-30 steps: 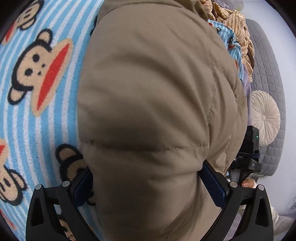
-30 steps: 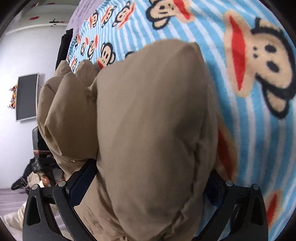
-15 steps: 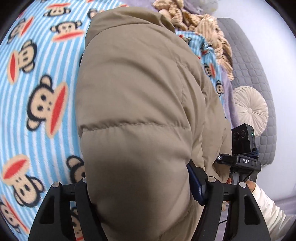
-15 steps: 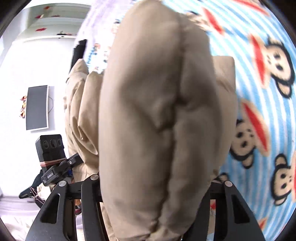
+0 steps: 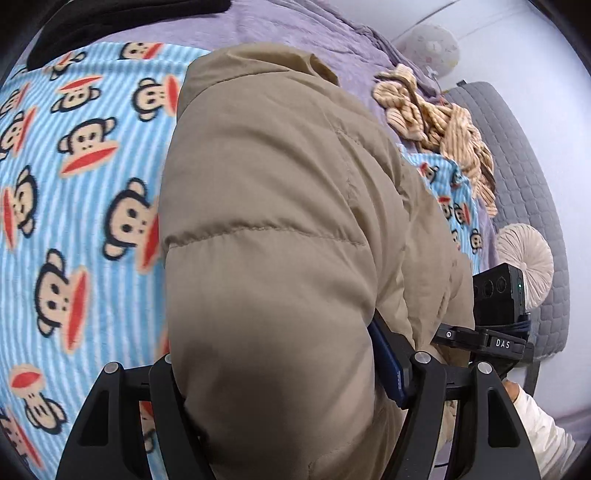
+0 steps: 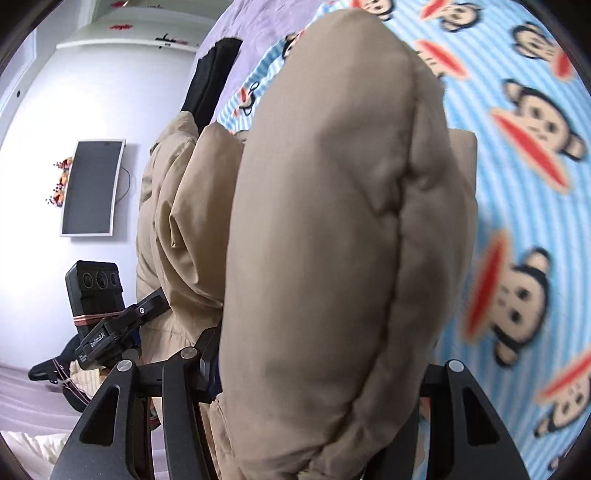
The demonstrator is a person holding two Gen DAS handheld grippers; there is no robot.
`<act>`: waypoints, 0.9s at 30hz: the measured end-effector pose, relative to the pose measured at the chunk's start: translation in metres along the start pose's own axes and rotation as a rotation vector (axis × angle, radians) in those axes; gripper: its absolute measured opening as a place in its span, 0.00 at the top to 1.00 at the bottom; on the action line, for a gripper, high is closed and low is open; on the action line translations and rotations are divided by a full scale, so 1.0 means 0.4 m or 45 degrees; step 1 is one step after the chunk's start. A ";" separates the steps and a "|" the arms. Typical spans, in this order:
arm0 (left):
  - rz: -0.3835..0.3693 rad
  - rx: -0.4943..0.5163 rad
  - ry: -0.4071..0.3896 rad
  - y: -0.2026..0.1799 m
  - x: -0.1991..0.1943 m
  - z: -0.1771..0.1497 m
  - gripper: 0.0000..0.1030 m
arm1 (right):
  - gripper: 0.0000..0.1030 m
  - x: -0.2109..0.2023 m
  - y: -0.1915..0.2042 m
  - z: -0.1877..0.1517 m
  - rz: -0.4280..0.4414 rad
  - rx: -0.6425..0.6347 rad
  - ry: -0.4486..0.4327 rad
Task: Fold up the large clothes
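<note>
A bulky tan puffer jacket (image 5: 266,229) fills the middle of both wrist views, bunched and raised off a blue striped blanket printed with monkey faces (image 5: 77,206). My left gripper (image 5: 284,387) is shut on a thick quilted fold of it, the fabric bulging between the black fingers (image 5: 391,365). My right gripper (image 6: 321,376) is shut on another padded fold of the jacket (image 6: 332,221). The two grippers hold neighbouring parts: the right gripper (image 5: 495,332) shows at the left view's right edge, and the left gripper (image 6: 103,332) at the right view's left edge.
Purple bedding (image 5: 277,26) lies under the blanket (image 6: 524,184). On it are a black garment (image 5: 110,22) at the far edge and a beige knitted garment (image 5: 436,122). A grey quilted headboard (image 5: 524,177) with a round cushion (image 5: 524,262) stands beyond. A dark screen (image 6: 92,184) hangs on the wall.
Both grippers have closed from wide apart onto the jacket's folds. The jacket has come up and away from the blanket, so more of the bed and room shows.
</note>
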State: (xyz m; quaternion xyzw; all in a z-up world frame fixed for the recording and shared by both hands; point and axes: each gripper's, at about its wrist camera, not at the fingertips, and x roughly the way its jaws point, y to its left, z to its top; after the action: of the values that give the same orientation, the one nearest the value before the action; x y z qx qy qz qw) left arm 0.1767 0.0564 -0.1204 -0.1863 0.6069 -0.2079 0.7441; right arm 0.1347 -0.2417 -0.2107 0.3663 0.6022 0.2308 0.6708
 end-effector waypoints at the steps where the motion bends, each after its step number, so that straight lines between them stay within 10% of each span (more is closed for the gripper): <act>1: 0.020 -0.014 -0.014 0.029 0.001 0.010 0.29 | 0.44 0.032 0.013 0.030 -0.014 -0.002 0.007; 9: 0.129 -0.141 -0.024 0.217 0.077 -0.018 0.11 | 0.36 0.068 0.017 0.047 -0.283 0.057 0.023; 13: 0.137 -0.127 -0.033 0.214 0.078 -0.037 0.11 | 0.36 -0.056 0.086 0.027 -0.526 -0.038 -0.208; 16: 0.146 -0.123 -0.039 0.222 0.078 -0.040 0.10 | 0.36 -0.135 0.151 0.028 -0.466 -0.090 -0.373; 19: 0.157 -0.128 -0.049 0.207 0.086 -0.047 0.07 | 0.37 -0.064 0.214 0.067 -0.426 -0.170 -0.313; 23: 0.195 -0.121 -0.056 0.188 0.094 -0.044 0.07 | 0.79 0.033 0.205 0.089 -0.474 -0.093 -0.269; 27: 0.260 -0.092 -0.066 0.159 0.089 -0.038 0.07 | 0.89 0.090 0.123 0.083 -0.612 0.059 -0.255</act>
State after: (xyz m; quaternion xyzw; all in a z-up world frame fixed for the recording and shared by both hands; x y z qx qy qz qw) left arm 0.1735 0.0905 -0.1864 -0.1555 0.6105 -0.1041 0.7696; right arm 0.1797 -0.1912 -0.1957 0.2492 0.6076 0.0135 0.7541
